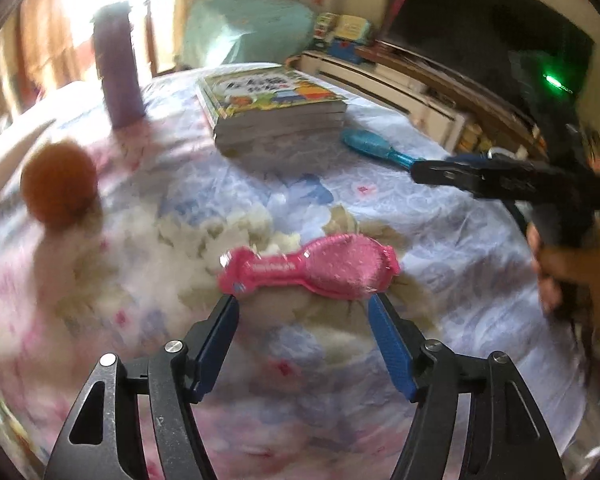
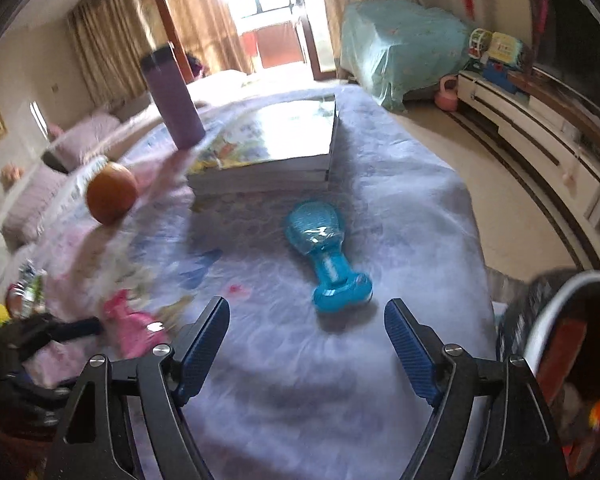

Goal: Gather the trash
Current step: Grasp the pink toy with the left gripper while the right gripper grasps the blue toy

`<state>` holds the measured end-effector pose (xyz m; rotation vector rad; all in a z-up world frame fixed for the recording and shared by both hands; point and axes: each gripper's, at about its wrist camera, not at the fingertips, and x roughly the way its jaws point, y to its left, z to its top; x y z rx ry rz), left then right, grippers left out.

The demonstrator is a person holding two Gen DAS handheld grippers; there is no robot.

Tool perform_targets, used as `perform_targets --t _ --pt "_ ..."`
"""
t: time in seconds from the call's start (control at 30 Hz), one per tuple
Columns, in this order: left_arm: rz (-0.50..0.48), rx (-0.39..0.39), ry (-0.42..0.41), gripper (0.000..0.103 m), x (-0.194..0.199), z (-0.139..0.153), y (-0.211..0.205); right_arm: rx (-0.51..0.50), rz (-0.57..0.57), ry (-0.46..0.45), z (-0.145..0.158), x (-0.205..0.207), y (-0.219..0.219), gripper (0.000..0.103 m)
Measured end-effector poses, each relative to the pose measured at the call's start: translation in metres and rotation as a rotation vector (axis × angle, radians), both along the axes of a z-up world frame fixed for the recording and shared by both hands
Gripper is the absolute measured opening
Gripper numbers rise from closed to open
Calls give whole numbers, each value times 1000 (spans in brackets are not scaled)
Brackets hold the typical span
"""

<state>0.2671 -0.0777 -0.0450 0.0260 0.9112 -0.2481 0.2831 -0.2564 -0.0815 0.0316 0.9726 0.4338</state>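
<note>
A pink hairbrush sealed in clear glossy packaging lies crosswise on the table's flowered cloth, on the near side of the stack of books. A line of writing on its handle is too blurred to read. The left gripper stands with its jaws apart just before the brush, nothing between them. A blue hairbrush in the same kind of clear wrap lies near the books' right front corner, handle toward the camera. The right gripper is spread wide just short of it, empty. The top book's cover shows bright cartoon print with illegible lettering. An orange and a purple bottle sit left of the books.
</note>
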Motion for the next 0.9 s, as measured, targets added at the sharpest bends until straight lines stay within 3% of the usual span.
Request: perform_targets --t 0.07,0.17,0.23,0.3,0.43,0.67,0.77,0.83,0.9 --pt "-60 70 -28 71 5 3 1 -28 16 19 -7 10 3 78" --pt "-135 135 -35 71 13 0 -1 -68 43 37 -16 20 8 66" --pt "-198 148 -31 71 20 -3 -4 -76 47 47 -19 24 9 54" --pt "-246 162 -28 71 26 -8 -7 -97 42 45 -19 26 11 36" --pt "-286 183 6 70 34 -18 -13 -54 34 65 -17 23 6 36" --pt "-220 178 50 29 25 -13 -24 52 -10 93 -4 -26 -19 35" --pt "-144 108 94 26 18 -10 -21 68 -30 98 -1 -51 -27 36" --pt "-110 10 133 25 10 -5 -19 81 -49 105 1 -69 -34 36" --pt "-112 -1 126 25 2 -2 -23 86 -61 108 2 -84 -37 37"
